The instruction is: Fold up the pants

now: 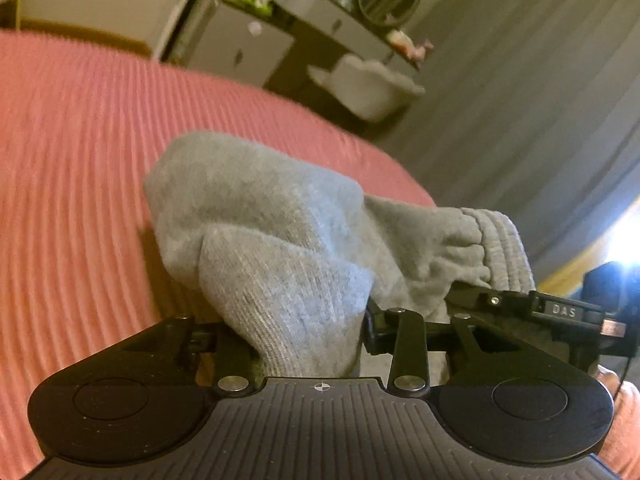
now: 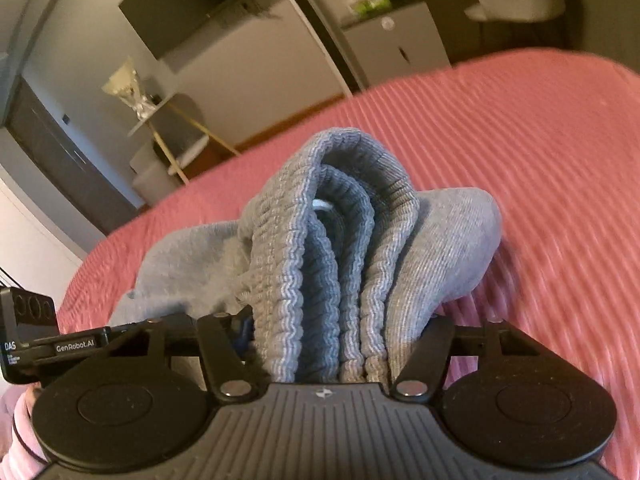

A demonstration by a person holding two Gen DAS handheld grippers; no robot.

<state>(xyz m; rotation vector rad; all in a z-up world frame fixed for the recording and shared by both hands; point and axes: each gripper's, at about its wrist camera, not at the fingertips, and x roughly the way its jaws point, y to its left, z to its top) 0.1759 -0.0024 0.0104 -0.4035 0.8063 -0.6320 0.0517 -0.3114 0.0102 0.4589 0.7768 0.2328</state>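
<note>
Nearest the lens, both views: black two-finger tongs with grey fabric bunched between them.

Left tongs (image 1: 304, 332): clamped on a plain, fine-knit part of the grey ribbed-waist knit pants (image 1: 256, 216). The cloth rises out of the grip in a rounded hump. The other tool shows at the right edge of this view, close by.

Right tongs (image 2: 332, 344): clamped on the elastic ribbed waistband (image 2: 332, 216), which stands between the fingers in several stacked layers. A white drawstring end (image 2: 322, 204) shows inside the folds.

Location of pants: held by both tools just over the pink ribbed bedspread (image 1: 80, 160). Whether the lower cloth touches the bed, cannot tell.

Progress (judgement): at least one fold appears done, since the waistband lies doubled over itself in layers. The garment is gathered and lumpy, not flat. No legs or cuffs are visible, so the fold count is unknown. Remaining: lay the bundle down on the bed, smooth it, make any last fold, let go. Mid-task, perhaps past halfway.

Containers:
- pale rounded tub (image 1: 368, 88) beyond the bed, blurred, contents not readable.
- grey cabinet (image 1: 248, 46) with small items on top, doors closed.
- clear glass vase (image 2: 128, 88) on a small side stand, contents unclear.
</note>
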